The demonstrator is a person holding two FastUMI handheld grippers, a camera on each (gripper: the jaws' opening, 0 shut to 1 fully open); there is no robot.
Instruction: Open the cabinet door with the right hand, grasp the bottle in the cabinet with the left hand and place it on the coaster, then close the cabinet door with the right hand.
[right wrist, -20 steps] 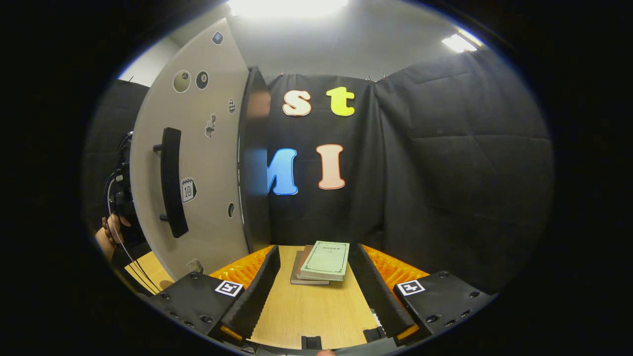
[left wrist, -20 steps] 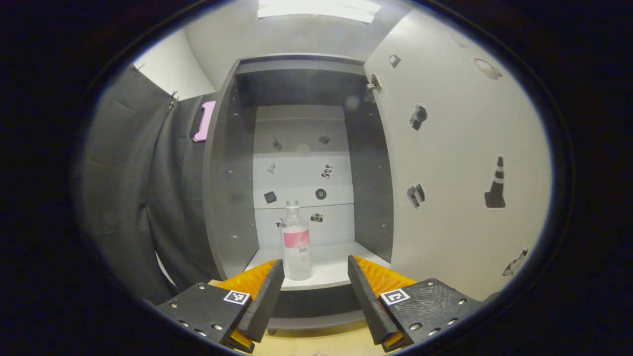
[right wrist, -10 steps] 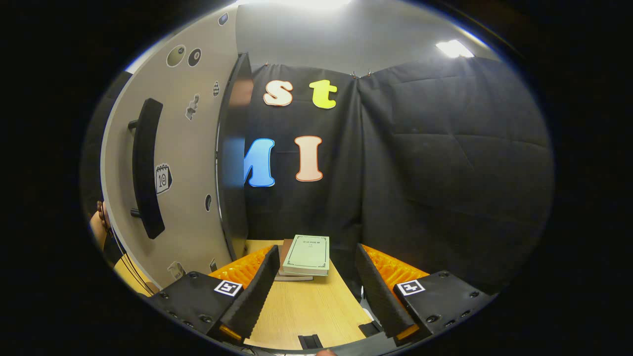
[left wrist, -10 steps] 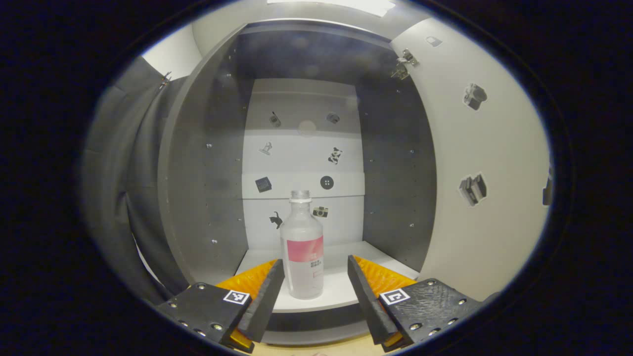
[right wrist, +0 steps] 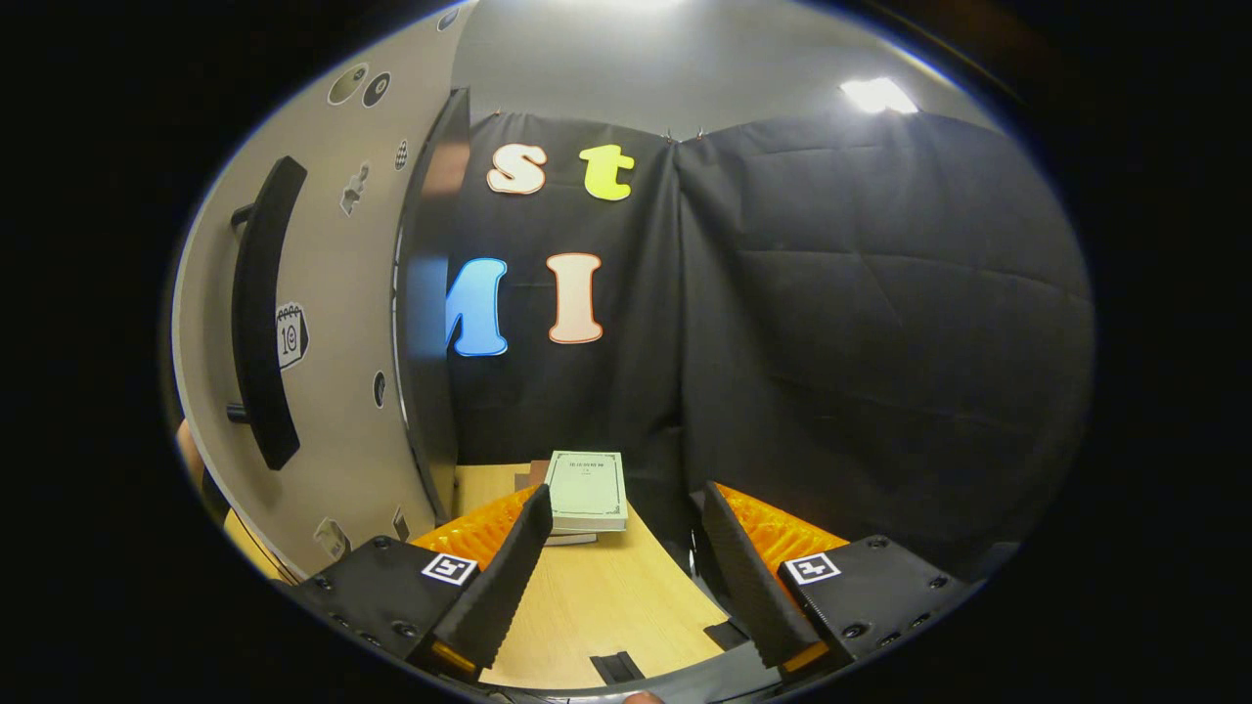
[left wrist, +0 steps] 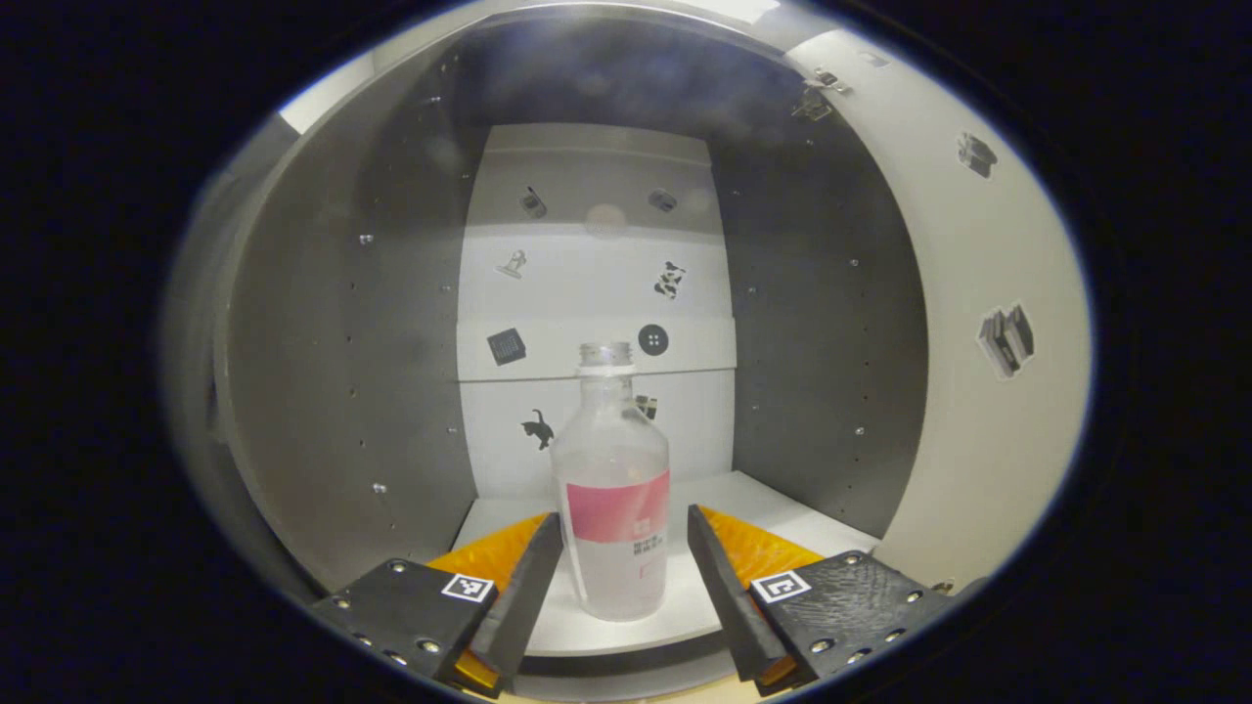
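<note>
While the grey cabinet (left wrist: 323,323) stands with its pale door (left wrist: 978,391) swung wide, the left claw (left wrist: 624,557) is spread open at the shelf edge, its fingers either side of the upright clear plastic bottle with a pink label (left wrist: 614,499), not pressing it. The right claw (right wrist: 626,548) hangs open and empty over the light wooden surface (right wrist: 606,606), near the door's black bar handle (right wrist: 259,313), with a stack of books (right wrist: 585,491) ahead.

A white cabinet shelf (left wrist: 743,501) at lower centre of the left gripper view carried an upright bottle (left wrist: 613,499). A wooden table (right wrist: 597,606) at lower centre of the right gripper view bore stacked books (right wrist: 585,486).
</note>
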